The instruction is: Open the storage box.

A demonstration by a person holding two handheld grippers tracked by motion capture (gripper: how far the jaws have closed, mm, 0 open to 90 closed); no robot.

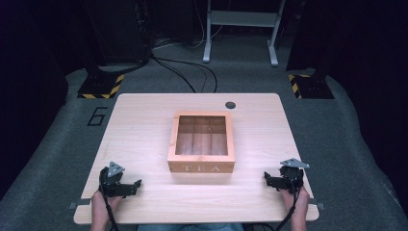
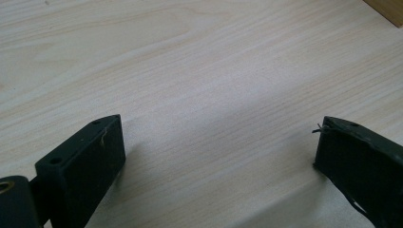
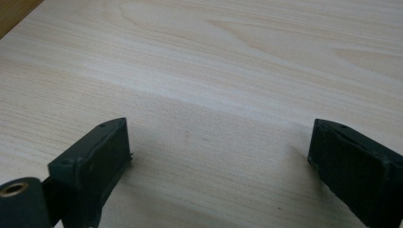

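both the left gripper (image 1: 136, 184) and right gripper (image 1: 267, 177) stand wide and empty at the lower corners — approach the tea box (image 1: 201, 140) in the frame centre evenly, from both sides.

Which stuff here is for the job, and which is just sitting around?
For the job: tea box, left gripper, right gripper, both open and empty.

Just around: table, round dark spot, white stand, floor cables.
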